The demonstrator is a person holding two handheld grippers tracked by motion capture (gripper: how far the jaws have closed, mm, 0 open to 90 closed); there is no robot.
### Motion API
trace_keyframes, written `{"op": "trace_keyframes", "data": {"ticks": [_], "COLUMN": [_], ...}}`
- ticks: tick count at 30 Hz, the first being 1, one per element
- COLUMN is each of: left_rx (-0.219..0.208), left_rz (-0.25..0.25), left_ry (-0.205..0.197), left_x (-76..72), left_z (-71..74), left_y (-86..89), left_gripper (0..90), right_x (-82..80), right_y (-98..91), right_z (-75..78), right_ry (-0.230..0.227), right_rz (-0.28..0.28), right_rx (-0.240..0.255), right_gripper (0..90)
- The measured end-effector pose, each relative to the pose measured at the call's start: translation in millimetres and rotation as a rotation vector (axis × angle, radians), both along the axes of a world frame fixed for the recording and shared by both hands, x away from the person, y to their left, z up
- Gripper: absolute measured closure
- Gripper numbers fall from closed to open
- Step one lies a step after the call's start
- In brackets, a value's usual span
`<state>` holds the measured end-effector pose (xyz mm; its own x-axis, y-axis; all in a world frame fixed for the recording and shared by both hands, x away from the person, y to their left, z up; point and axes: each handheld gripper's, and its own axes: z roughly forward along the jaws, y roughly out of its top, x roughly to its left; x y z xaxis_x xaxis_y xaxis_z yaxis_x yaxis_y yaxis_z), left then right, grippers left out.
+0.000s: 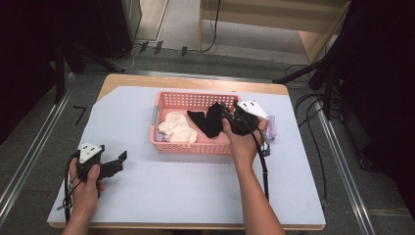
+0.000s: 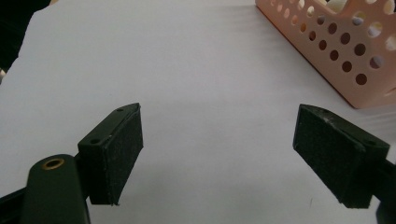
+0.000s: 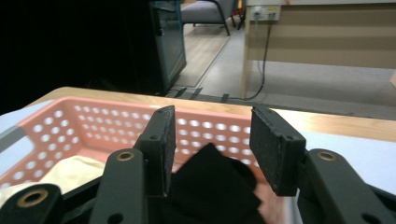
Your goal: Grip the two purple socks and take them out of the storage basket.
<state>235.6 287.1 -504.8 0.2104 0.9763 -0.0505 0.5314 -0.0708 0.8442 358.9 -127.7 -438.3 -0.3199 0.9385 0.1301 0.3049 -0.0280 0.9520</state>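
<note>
**Pink basket with dark and cream cloth, right gripper over its near corner**

Pink basket, a perforated plastic tray, sits on the pale sheet covering the table, toward the far middle. Inside it, a cream cloth lies bunched at the left and a black cloth is heaped at the right, draped up against the near right rim.

The right gripper is held at the basket's near right corner, just above the black cloth. In the right gripper view its jaws stand partly apart, with the black cloth lying low between and beyond them; the pads are not pressed on it, and whether the cloth touches either pad cannot be told. The basket's far wall and the cream cloth show behind the jaws.

The left gripper is well apart from the basket, low over the sheet near the table's left front. Its jaws are spread wide with nothing between them, the bare sheet beneath, and the basket's perforated side is off to the upper right in the left gripper view.
</note>
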Motion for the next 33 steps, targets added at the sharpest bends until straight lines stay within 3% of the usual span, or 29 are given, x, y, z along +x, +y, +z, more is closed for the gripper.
{"op": "trace_keyframes", "data": {"ticks": [7,16,20,26,33], "left_rx": [0.0,-0.006,-0.005,-0.004,-0.003], "left_rz": [0.002,0.001,0.001,-0.001,0.0], "left_ry": [-0.001,0.0,0.002,0.002,0.003], "left_x": [0.0,0.1,0.1,0.2,0.1], "left_z": [0.0,0.0,0.2,0.1,0.1], "left_y": [0.0,0.4,0.6,0.6,0.4], "left_gripper": [16.6,16.6,16.6,16.6,16.6], "right_x": [3.4,1.0,-2.9,-6.9,-6.8], "right_y": [36.9,95.5,119.2,142.4,161.1], "right_z": [1.5,-10.3,-18.1,-21.2,-22.8], "right_ry": [0.04,0.153,0.204,0.277,0.363], "right_rz": [0.098,0.235,0.295,0.37,0.391], "right_rx": [-0.019,-0.06,-0.1,-0.115,-0.106], "right_gripper": [52.7,53.4,55.3,55.7,53.4]}}
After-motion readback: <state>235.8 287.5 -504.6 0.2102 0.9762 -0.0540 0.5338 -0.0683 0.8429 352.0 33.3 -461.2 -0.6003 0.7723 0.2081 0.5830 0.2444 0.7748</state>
